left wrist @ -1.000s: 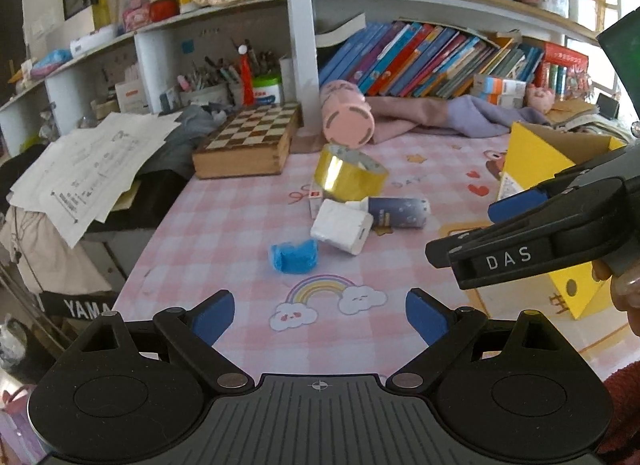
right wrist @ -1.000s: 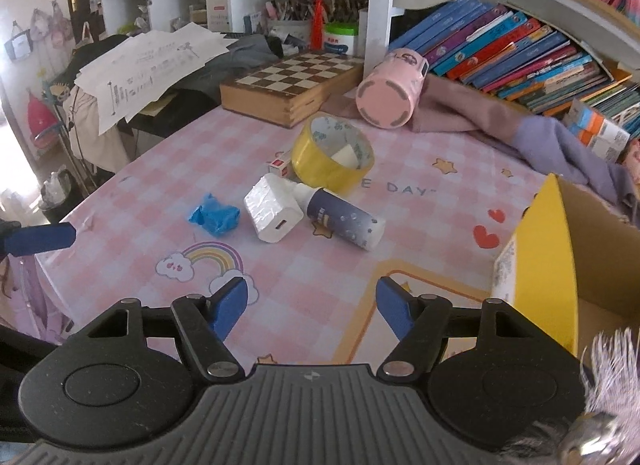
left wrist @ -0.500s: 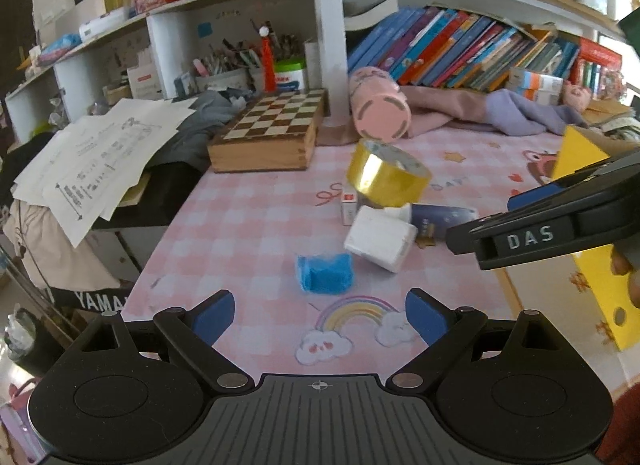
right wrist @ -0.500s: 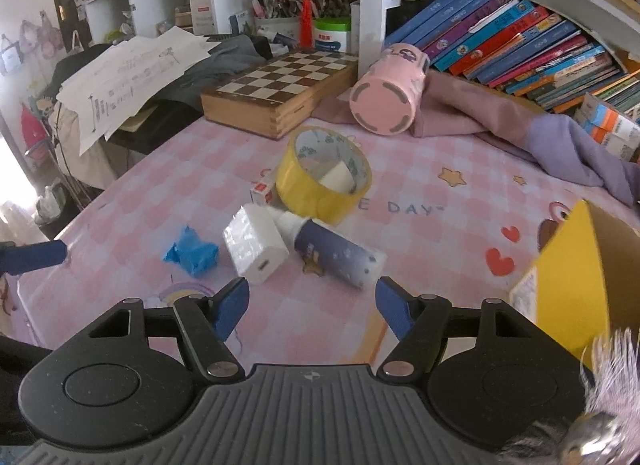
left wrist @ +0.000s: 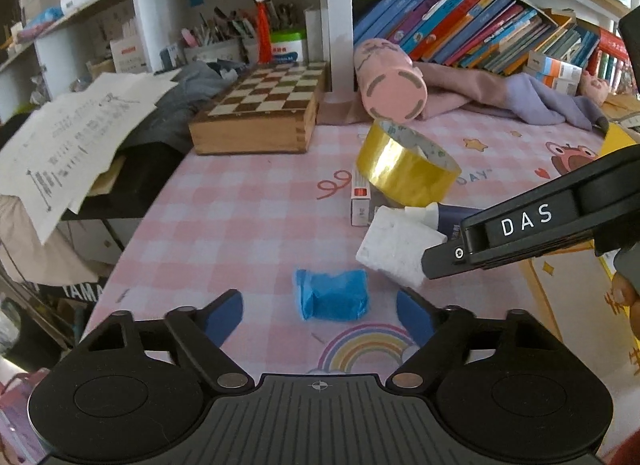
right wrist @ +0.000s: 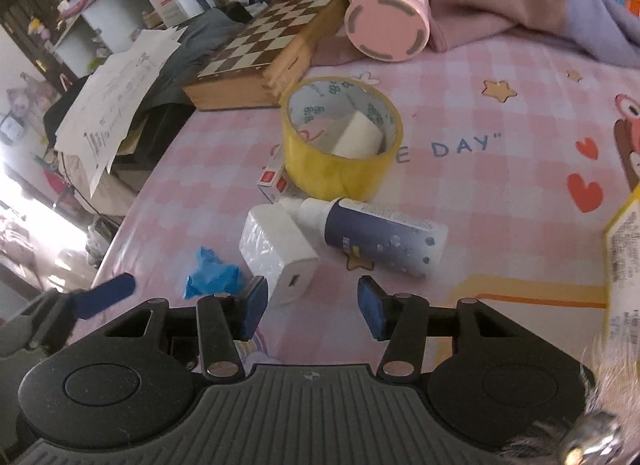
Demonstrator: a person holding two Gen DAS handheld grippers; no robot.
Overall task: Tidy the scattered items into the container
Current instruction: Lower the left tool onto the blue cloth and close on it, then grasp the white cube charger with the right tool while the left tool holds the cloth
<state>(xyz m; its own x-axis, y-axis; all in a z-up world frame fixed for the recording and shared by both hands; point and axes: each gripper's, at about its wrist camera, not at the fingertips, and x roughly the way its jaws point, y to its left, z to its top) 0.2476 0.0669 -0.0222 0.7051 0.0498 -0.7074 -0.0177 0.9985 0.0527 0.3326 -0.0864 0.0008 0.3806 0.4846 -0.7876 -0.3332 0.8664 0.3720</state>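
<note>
We see a white shelving unit packed with leaning books behind a pink checked tabletop, and bright daylight glaring from the floor area left of the table.

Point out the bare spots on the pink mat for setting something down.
Free: the checked stretch between the chessboard and the blue wrapper, and the mat right of the tape roll around the "DAY" print. Crowded: tape roll, white charger and dark bottle bunch together mid-mat.
</note>
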